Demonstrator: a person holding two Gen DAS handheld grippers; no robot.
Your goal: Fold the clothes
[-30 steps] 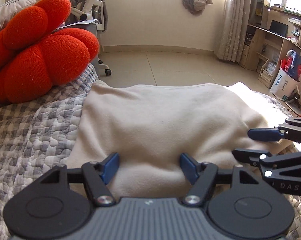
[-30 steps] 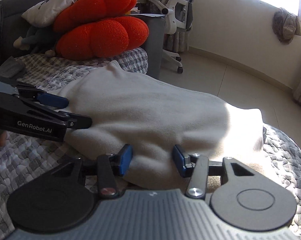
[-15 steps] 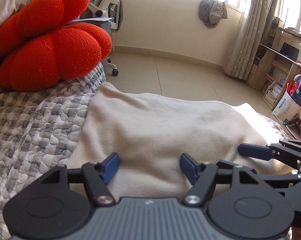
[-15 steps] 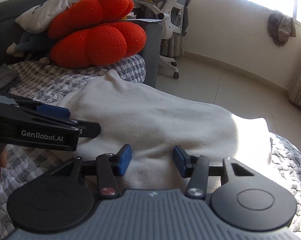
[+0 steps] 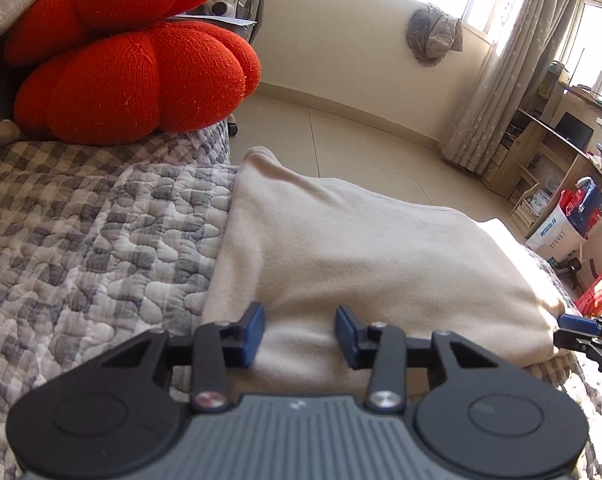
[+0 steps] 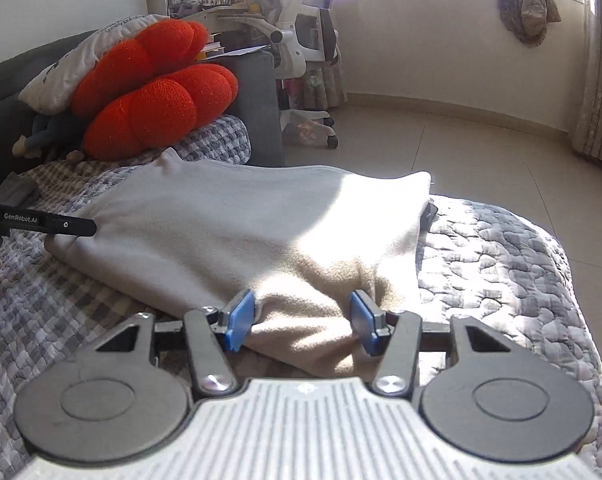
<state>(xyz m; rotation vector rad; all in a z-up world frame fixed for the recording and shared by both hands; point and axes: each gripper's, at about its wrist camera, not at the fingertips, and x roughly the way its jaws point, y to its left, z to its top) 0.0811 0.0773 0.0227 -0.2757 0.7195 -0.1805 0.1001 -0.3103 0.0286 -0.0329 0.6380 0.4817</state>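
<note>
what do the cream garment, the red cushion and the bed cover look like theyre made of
Cream garment: looks like fleece or brushed knit, matte with a soft fuzzy nap and thick rounded folds. Red cushion: chunky knitted yarn, fine ribbing and stray fuzz visible, stuffed into plump lobes. Bed cover: quilted woven fabric, probably cotton, grey check with puffy stitched pebble shapes.

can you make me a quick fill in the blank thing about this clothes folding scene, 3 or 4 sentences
1. The cream garment lies on a grey checked ____.
2. The knitted cushion beyond the garment is coloured ____.
3. The left gripper and the right gripper both have their jaws ____, with the garment's near edge between the blue pads.
4. The office chair on wheels stands on the ____ floor.

Missing words: quilt; red-orange; open; tiled
</note>
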